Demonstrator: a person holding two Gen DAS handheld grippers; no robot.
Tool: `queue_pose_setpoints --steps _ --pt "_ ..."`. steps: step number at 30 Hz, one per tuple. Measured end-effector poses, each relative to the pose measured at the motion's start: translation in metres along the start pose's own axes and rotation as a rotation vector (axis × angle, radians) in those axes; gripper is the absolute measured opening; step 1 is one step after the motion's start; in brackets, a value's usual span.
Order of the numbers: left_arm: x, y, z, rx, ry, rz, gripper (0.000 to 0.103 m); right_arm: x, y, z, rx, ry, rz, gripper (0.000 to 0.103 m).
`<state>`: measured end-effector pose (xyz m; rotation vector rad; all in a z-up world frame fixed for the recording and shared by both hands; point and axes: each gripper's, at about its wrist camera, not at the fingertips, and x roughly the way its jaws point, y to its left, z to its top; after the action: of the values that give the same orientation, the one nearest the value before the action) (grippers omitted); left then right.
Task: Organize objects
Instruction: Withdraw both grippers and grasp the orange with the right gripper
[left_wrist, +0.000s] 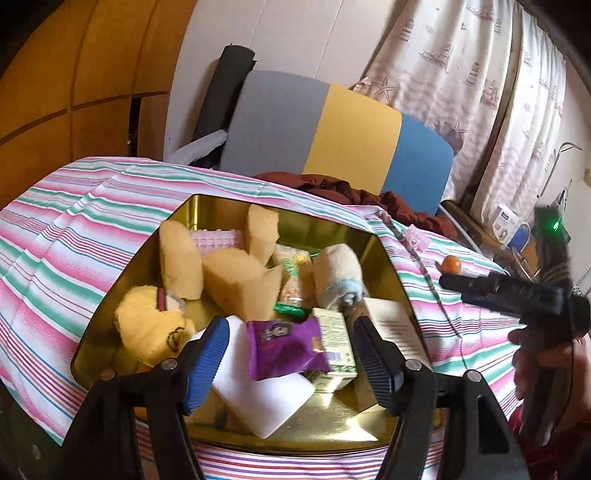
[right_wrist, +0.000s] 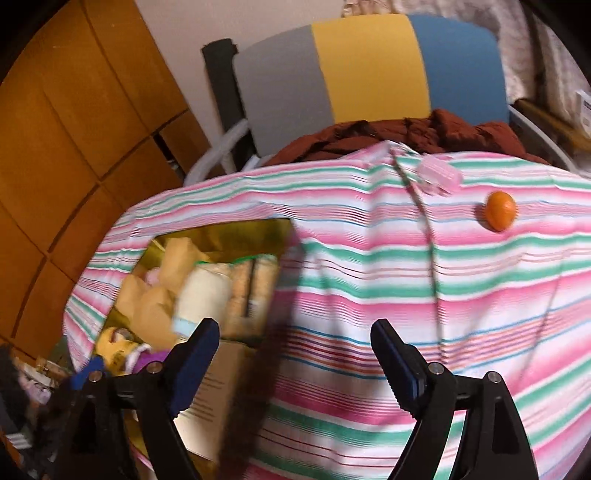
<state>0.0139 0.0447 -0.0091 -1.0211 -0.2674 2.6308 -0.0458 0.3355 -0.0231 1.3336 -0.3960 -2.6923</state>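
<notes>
Left wrist view looks down into a gold tin (left_wrist: 207, 206) on the striped cloth (left_wrist: 74, 236). The left gripper (left_wrist: 291, 354) hangs over the tin's near side, its blue-padded jaws spread wide and holding nothing. Between them lie a purple packet (left_wrist: 284, 347), a white block (left_wrist: 258, 398) and a green-printed box (left_wrist: 334, 343). At ten o'clock from the packet sit a yellow plush toy (left_wrist: 147, 325) and tan sponges (left_wrist: 207, 266); at one o'clock a rolled cream sock (left_wrist: 338, 277).

In the right wrist view, the right gripper (right_wrist: 295, 365) hovers over bare striped cloth just beside the tin, which lies at nine o'clock; its jaws are likewise apart and empty. A small orange fruit (right_wrist: 500, 211) rests on the cloth at one o'clock, a pink clip (right_wrist: 439, 178) near it at twelve.
</notes>
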Motion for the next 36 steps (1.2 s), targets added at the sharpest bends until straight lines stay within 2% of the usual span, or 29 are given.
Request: queue_pose_setpoints --steps 5,9,13,21,25,33,36 --pt "0.004 -0.021 0.005 0.035 0.018 -0.049 0.071 0.009 -0.038 -0.004 0.068 0.045 -0.036 0.085" --pt "0.006 -0.042 0.006 0.079 0.037 -0.092 0.074 0.012 -0.063 -0.001 0.074 0.058 -0.084 0.085" --pt "0.01 -0.065 0.005 0.118 0.057 -0.129 0.081 0.014 -0.087 0.004 0.081 0.061 -0.128 0.085" --pt "0.023 -0.103 0.004 0.192 0.107 -0.167 0.082 0.019 -0.137 0.025 0.101 0.05 -0.231 0.085" --pt "0.028 -0.115 0.003 0.204 0.132 -0.213 0.081 0.02 -0.176 0.049 0.148 0.009 -0.293 0.085" --pt "0.041 -0.142 0.006 0.247 0.17 -0.227 0.081 0.035 -0.221 0.088 0.204 -0.12 -0.303 0.085" --pt "0.048 -0.15 0.008 0.266 0.185 -0.216 0.081 0.05 -0.229 0.098 0.205 -0.133 -0.278 0.085"
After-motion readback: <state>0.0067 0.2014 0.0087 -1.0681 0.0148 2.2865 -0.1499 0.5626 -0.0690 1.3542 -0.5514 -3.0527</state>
